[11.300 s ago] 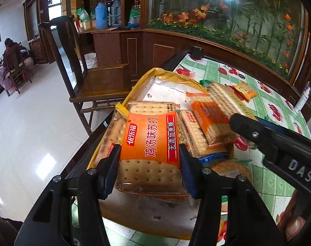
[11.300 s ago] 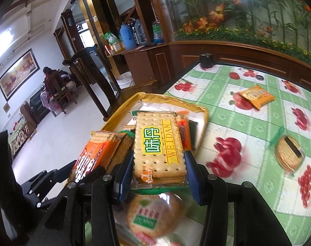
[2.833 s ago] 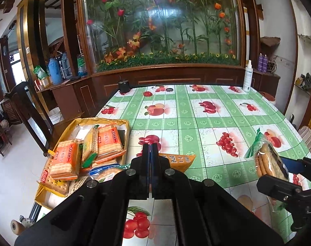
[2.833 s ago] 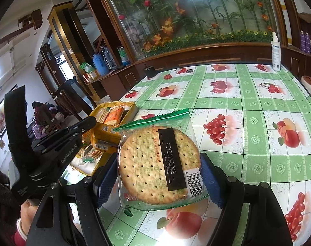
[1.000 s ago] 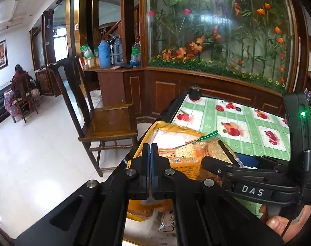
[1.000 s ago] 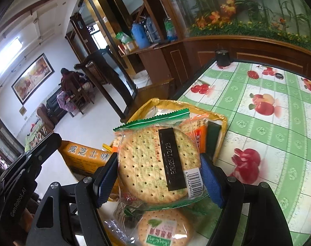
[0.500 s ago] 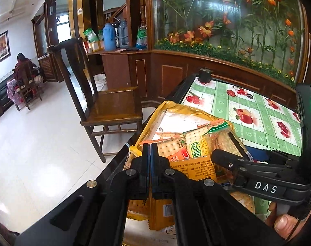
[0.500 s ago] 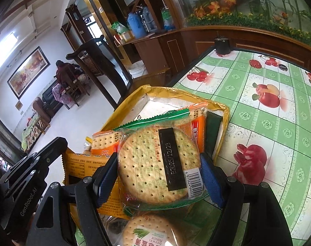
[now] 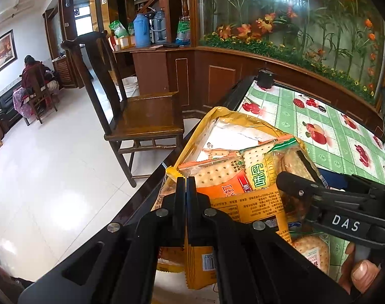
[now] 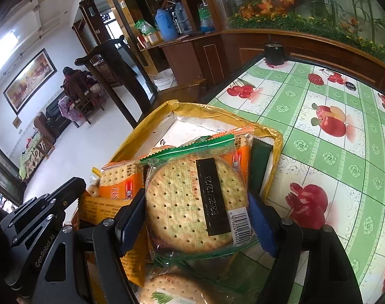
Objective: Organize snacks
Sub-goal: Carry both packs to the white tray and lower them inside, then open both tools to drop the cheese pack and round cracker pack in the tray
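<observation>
The clear-wrapped round cracker packet [image 10: 196, 206] faces up, its black label strip running away from the camera, clamped in the right gripper [image 10: 196, 217] above the yellow cardboard snack box [image 10: 274, 136]. The left gripper [image 9: 185, 185] pinches a flat orange-yellow snack packet [image 9: 258, 206] by its edge, beside the box's crackers.

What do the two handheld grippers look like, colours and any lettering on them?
Both are matte black plastic with silver screws. The left gripper has flat black fingers, and its body reads "GenRobot.AI" in the right wrist view. The right gripper has blue pads on its fingers and a white "DAS" label on its side. A bare thumb shows below it. No cables visible.
</observation>
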Demonstrator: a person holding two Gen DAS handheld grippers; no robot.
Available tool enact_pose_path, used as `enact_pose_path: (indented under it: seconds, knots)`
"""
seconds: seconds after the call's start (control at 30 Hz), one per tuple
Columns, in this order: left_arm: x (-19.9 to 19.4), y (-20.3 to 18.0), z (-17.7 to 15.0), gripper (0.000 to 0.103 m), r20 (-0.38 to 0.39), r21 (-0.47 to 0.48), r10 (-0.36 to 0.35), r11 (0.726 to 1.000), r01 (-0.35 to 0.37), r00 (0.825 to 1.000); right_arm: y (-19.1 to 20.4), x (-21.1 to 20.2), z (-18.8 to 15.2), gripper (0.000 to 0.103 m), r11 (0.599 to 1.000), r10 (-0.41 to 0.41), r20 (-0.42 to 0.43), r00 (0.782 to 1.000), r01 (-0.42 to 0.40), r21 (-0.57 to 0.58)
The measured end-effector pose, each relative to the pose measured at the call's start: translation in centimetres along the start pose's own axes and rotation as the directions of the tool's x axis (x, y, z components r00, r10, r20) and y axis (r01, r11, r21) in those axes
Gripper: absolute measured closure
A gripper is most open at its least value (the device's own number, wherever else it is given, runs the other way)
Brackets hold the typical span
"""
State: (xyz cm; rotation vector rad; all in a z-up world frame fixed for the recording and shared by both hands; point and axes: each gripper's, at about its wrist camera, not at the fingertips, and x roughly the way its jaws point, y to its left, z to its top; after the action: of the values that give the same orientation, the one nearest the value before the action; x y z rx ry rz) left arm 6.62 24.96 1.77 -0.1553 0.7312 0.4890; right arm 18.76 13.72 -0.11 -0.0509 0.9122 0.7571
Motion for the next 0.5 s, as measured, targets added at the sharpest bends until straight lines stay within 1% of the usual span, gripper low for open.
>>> enact_pose_path:
  seconds: [0.5]
  knots:
    - [0.08, -0.06, -0.2, 0.103, -0.006, 0.0, 0.009, 1.0, -0.009, 1.0, 0.58, 0.91, 1.07, 0.025, 0.999, -0.028, -0.028, 0.999, 0.027, -0.027]
